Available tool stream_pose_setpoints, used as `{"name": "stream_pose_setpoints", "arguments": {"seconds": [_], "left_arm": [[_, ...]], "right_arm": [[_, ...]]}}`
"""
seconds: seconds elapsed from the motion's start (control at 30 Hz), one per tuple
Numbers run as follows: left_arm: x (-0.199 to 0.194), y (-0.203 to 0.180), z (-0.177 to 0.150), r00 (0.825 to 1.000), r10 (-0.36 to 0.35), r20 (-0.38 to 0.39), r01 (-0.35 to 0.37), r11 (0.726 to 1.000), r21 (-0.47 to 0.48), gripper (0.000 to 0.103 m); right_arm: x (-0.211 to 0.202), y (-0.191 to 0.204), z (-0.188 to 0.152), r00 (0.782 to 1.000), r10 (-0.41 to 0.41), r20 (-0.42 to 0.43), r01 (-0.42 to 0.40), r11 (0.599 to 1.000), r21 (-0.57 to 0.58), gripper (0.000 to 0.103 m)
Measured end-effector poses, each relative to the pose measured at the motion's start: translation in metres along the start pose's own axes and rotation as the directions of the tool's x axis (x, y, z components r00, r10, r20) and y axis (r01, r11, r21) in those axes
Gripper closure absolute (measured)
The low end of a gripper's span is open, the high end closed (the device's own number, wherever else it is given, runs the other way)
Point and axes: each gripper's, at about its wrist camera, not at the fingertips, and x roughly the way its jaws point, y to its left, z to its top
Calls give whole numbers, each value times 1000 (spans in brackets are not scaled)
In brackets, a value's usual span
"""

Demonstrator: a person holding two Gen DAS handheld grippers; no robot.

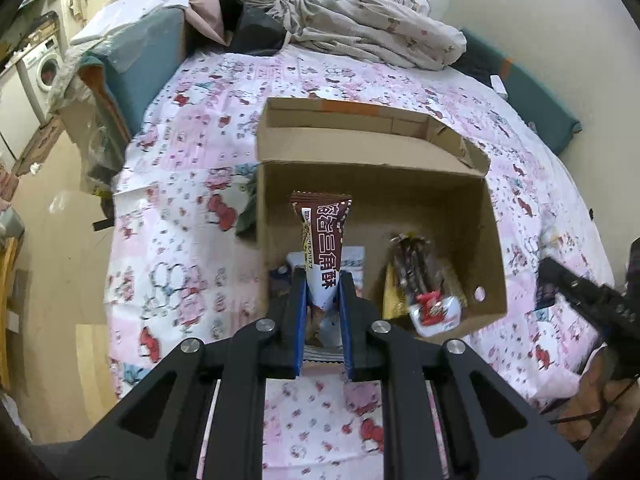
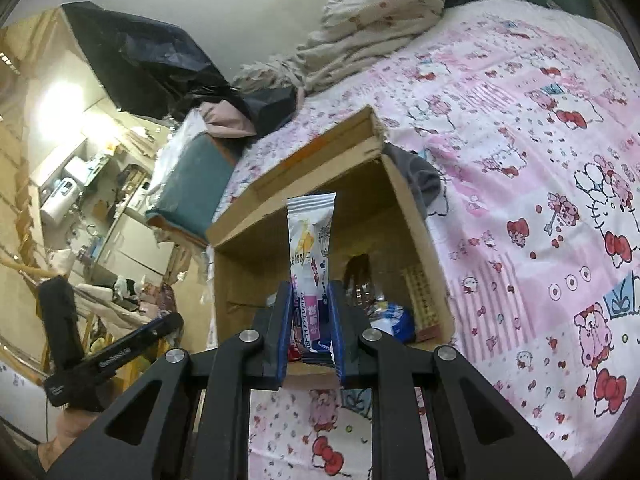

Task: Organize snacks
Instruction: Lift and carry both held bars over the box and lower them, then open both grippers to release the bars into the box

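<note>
Scene: cardboard box (image 1: 460, 200) open-topped on a bed with pink cartoon bedsheet (image 1: 192, 152); crumpled blanket (image 1: 372, 24) behind, well apart from box.
Left gripper (image 1: 323, 280): clamped on brown chocolate wafer packet (image 1: 325, 236), packet points forward between the blue pads, held above the box's near-left part.
Right gripper (image 2: 310, 292): clamped on white-and-pink snack packet (image 2: 310, 248), packet sticks up and forward, held over near edge of the same box (image 2: 404, 200).
Box contents: brown-and-gold wrapped snacks (image 1: 416, 268) plus a red-and-white wrapper (image 1: 434, 312) at near-right side; a white packet (image 1: 354, 260) lies under the left one. Right view shows blue-white wrapper (image 2: 394, 320) and other bits, too jumbled to name.
Progress: partly done, my read. Several snacks already in box, two more in the air, neither released.
Left to do: lower both, let go inside the box. Loose snacks outside the box: none clearly visible, a dark item at right edge of left view too unclear to call.
Risk: light floppy packets, may tip on release or catch box wall.
</note>
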Motion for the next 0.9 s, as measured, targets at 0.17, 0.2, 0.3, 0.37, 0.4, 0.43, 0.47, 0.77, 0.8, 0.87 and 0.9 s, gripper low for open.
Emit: {"name": "stream_pose_setpoints", "arguments": {"seconds": [0.17,0.2,0.3,0.37,0.4,0.43,0.47,0.77,0.8,0.87,0.9], "left_arm": [[26,-17,7,999,-24,-36,24,1000,4,91],[32,-21,7,999,-27,-46,27,1000,3,91],[51,-30,6,996,-34,-83,34,999,4,91],[63,-36,5,994,-33,-107,35,999,12,91],[67,-38,4,993,-33,-114,35,999,14,91],[71,-40,3,992,-33,-123,35,999,14,91],[75,-42,2,991,-34,-130,36,999,11,91],[107,-49,-10,984,-6,-176,14,999,41,91],[110,-49,-11,984,-4,-179,13,999,44,91],[114,-49,-13,983,-6,-185,14,999,45,91],[115,-49,-13,983,-7,-186,16,999,45,90]], "right_arm": [[18,-8,3,999,-37,-38,38,999,17,84],[22,-8,3,998,-48,-46,48,999,10,84],[33,-6,4,994,-85,-71,84,996,-21,84],[39,-6,4,991,-101,-86,99,995,-23,84],[43,-8,3,989,-109,-96,108,994,-22,84],[46,-9,2,988,-117,-105,115,993,-20,84],[48,-10,1,985,-127,-114,125,992,-21,84],[66,-18,-6,966,-188,-177,187,982,-25,84],[67,-19,-6,965,-190,-181,189,982,-22,84],[68,-19,-7,964,-190,-186,189,982,-20,84],[68,-18,-7,964,-190,-187,189,982,-21,84]]}}
